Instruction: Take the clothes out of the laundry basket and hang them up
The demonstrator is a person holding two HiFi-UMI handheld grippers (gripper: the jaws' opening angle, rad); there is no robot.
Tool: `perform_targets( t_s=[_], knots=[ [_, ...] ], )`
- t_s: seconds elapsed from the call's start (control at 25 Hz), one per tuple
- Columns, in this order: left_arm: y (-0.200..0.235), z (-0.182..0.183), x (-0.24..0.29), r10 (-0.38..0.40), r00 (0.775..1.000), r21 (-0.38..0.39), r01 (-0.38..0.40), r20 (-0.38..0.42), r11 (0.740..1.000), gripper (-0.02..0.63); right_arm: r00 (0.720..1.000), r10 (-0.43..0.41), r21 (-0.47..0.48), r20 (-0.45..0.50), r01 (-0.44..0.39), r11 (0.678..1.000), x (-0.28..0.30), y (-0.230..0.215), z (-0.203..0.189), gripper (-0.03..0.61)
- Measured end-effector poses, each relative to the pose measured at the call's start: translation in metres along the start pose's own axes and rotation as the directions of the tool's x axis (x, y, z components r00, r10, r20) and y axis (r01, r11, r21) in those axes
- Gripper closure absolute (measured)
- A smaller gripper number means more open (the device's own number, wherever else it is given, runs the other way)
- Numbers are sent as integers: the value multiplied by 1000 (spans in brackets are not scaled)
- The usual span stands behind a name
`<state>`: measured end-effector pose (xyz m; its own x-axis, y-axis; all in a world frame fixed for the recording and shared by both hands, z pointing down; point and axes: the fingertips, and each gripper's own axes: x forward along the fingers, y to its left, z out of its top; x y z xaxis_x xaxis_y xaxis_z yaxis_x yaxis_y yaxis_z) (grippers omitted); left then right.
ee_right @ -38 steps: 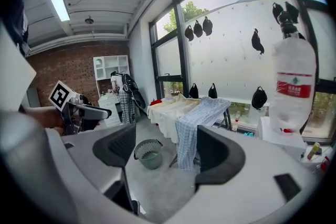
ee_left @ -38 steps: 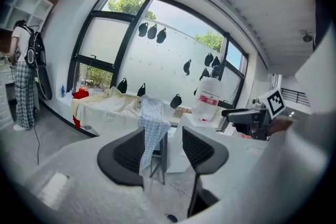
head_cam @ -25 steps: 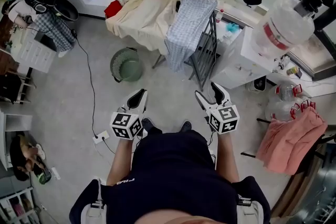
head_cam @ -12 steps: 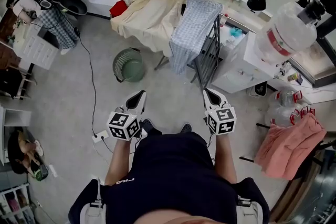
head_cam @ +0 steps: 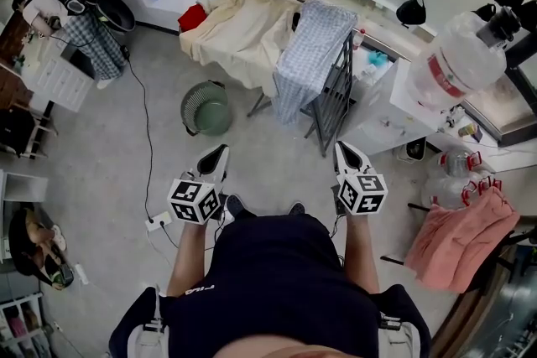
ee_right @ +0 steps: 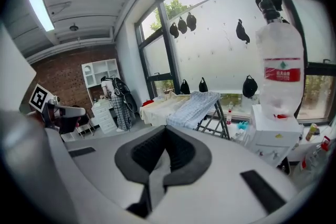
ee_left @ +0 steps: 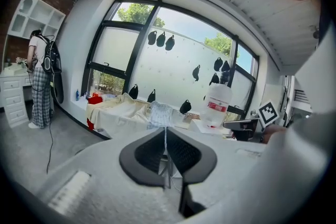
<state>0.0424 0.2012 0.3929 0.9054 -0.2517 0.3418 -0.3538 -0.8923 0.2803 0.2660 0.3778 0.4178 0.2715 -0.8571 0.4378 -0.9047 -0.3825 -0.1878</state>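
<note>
Well short of the dark metal drying rack (head_cam: 334, 101), the left gripper (head_cam: 213, 157) and right gripper (head_cam: 346, 153) have just been closed on nothing, so no garment is judged in hand.

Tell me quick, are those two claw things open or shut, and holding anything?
Left gripper: closed, holding nothing.
Right gripper: closed, holding nothing.

Grey floor (head_cam: 105, 168), tall windows (ee_left: 113, 52), white drawers (head_cam: 54, 84)
</note>
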Motion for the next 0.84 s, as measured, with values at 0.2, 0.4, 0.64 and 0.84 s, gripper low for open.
perform_targets(
  t_s=[0.2,0.4,0.64,0.84],
  knots=[
    [14,-2,-4,22,1000,15,-21,-12,1000,584,999,-45,-59,-5,44,997,3,-4,5,575],
    [24,-2,-6,35,999,22,-35,-13,999,584,995,-104,-88,9,104,991,-2,-23,15,575],
    [29,-1,-3,31,999,13,-31,-16,999,584,999,-20,79,27,18,997,-2,-17,15,577],
    [36,-1,1,41,999,16,-40,-26,999,584,999,-36,49,5,35,998,4,-11,9,577]
  ],
)
